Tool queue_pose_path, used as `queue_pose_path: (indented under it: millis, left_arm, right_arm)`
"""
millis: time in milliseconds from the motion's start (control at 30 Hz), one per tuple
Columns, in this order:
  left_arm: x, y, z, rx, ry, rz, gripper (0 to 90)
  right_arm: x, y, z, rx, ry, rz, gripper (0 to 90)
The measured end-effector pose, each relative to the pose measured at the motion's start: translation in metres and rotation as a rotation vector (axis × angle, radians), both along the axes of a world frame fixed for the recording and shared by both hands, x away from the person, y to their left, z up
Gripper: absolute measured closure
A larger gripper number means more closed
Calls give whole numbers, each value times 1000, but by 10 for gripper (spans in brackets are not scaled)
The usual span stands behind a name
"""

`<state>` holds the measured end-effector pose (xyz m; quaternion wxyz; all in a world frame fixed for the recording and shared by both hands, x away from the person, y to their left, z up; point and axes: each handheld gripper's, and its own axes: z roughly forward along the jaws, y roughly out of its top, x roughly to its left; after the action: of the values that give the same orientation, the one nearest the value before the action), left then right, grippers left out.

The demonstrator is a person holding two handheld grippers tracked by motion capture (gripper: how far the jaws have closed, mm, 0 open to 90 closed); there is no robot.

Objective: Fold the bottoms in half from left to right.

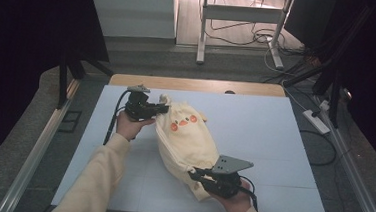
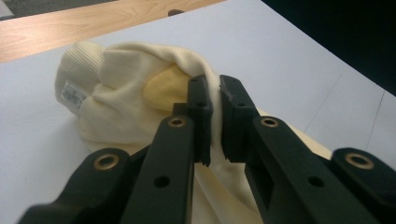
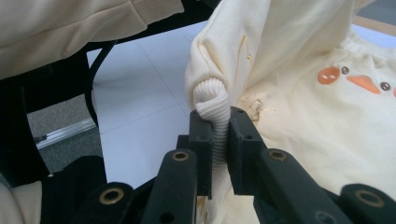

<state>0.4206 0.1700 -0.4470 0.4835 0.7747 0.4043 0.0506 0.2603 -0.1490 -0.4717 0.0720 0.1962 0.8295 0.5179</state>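
Note:
A cream-yellow sweater point(image 1: 186, 141) with an orange animal face on its chest lies bunched on the white table top point(image 1: 255, 125). My left gripper point(image 1: 163, 109) is at its far upper-left end, shut on a fold of the cream knit point(image 2: 215, 116); the ribbed collar and a label point(image 2: 74, 93) lie beyond the jaws. My right gripper point(image 1: 193, 174) is at the garment's near lower end, shut on a ribbed cuff point(image 3: 215, 116) that curls over the jaw tips. The orange face marks point(image 3: 348, 79) lie to the right in that view.
The person's cream sleeve point(image 1: 95, 180) reaches in from the bottom left. A wooden table edge point(image 1: 197, 84) runs along the far side. Beyond it stand a white desk frame point(image 1: 242, 19) and floor cables; a power strip point(image 1: 316, 121) lies at the right.

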Motion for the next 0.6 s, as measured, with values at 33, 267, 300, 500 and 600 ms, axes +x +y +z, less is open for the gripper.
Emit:
queue_pose_path:
  millis: [33,267,300,500,600]
  left_arm:
    - [0,-1,0,1,0,-1,826]
    - [0,-9,3,8,-12,-16,826]
    - [0,-9,4,9,-13,-15,826]
    - [0,-13,4,9,-20,-9,827]
    - [1,-16,4,12,-22,-5,826]
  right_arm:
    - [0,-1,0,5,2,-4,812]
    - [3,-11,-2,-1,17,-26,812]
    - [3,-12,-2,0,16,-29,812]
    - [5,-19,-1,4,18,-50,812]
    - [6,-22,-2,0,19,-54,812]
